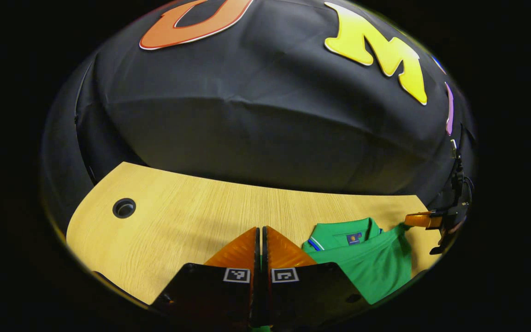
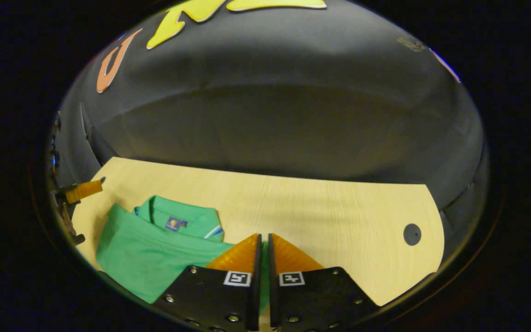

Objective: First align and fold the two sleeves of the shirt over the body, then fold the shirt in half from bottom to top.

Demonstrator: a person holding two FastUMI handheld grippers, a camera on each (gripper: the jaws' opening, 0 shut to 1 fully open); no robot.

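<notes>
Both jaws clenched on green shirt (image 1: 371,263) fabric, collar (image 2: 180,216) toward booth wall.

This is a small booth made for recording, not a real home. A black cloth wall (image 1: 265,138) hangs all the way around, from 9 o'clock over the top to 3 o'clock. In front of it stands a light wooden table (image 1: 191,216), like an office desk. It has a round cable hole (image 1: 124,208) near 9 o'clock in the left gripper view, and another hole (image 2: 412,234) near 3 o'clock in the right gripper view.
</notes>
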